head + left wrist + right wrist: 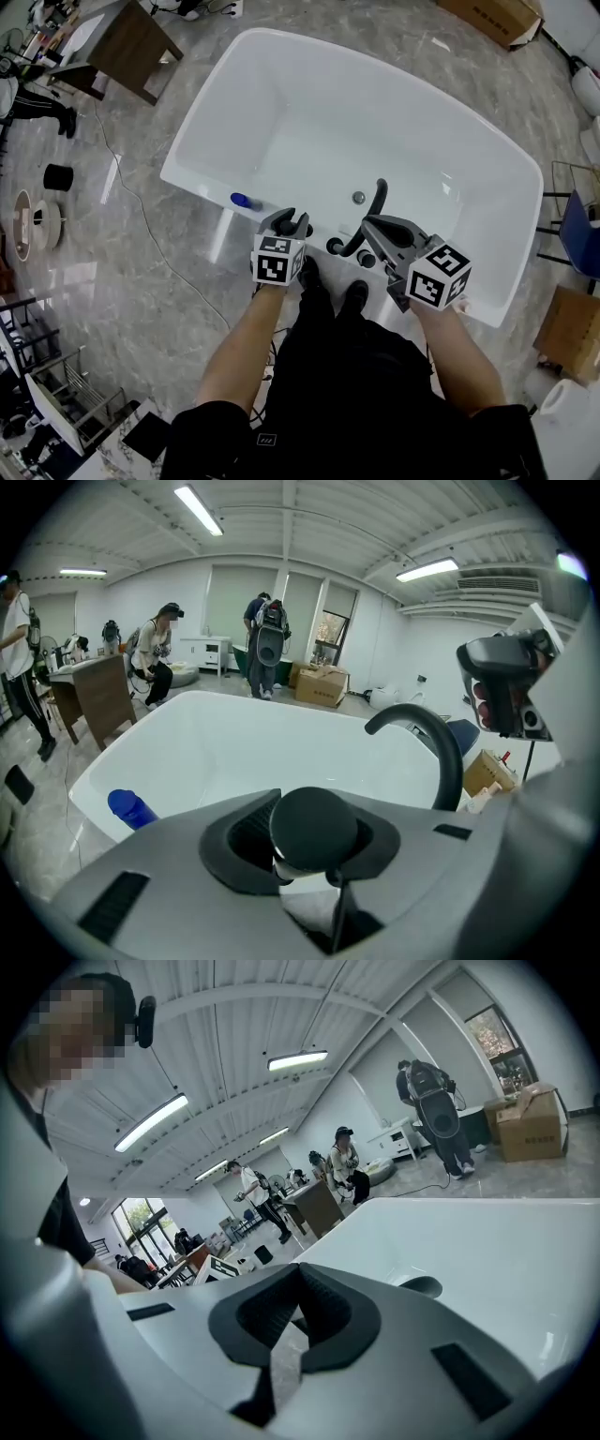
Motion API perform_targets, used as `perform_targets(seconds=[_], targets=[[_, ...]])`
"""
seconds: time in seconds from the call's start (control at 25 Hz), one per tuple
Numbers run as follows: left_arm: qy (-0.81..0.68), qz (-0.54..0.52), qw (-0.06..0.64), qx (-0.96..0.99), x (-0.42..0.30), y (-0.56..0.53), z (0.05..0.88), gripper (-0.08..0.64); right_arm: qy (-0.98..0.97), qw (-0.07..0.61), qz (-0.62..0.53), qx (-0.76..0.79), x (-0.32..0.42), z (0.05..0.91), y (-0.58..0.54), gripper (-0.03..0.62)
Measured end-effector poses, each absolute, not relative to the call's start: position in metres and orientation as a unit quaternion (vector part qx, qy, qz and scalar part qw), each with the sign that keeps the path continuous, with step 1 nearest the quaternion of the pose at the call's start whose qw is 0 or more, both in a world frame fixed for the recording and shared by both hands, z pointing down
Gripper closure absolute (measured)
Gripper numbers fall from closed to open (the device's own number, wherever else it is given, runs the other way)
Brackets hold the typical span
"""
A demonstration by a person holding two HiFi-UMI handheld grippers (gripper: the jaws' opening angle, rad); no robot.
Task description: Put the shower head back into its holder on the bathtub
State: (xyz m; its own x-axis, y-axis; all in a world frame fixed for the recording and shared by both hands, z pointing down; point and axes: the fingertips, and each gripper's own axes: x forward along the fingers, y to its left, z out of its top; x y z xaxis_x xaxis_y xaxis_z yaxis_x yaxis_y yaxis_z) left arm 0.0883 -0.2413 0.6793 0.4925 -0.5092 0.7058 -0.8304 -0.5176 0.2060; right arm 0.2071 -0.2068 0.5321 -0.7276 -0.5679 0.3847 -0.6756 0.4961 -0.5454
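My left gripper [291, 223] is shut on the black shower head [314, 825], whose rounded end fills the space between the pads. It hangs over the near rim of the white bathtub [281, 131]. Just to its right, black fittings [336, 247] sit on the rim beside the curved black spout [377, 199], which also shows in the left gripper view [441, 742]. I cannot tell which fitting is the holder. My right gripper [375, 228] hovers by the spout with its pads together and nothing between them [295, 1283].
A blue bottle [241, 200] lies on the tub rim left of my left gripper. A cable [141, 211] runs across the marble floor. A wooden cabinet [131, 42] stands at the far left, cardboard boxes [492, 19] at the far right. People stand beyond the tub.
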Motion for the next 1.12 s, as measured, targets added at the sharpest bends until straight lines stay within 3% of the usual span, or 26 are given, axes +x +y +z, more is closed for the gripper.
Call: perform_targets(seconds=[1.12], targets=[[-0.377,0.356,0.269,0.812,0.097,-0.226,0.738,0.438,-0.847,0.086,0.376,0.366,0.202,0.552,-0.187,0.575]])
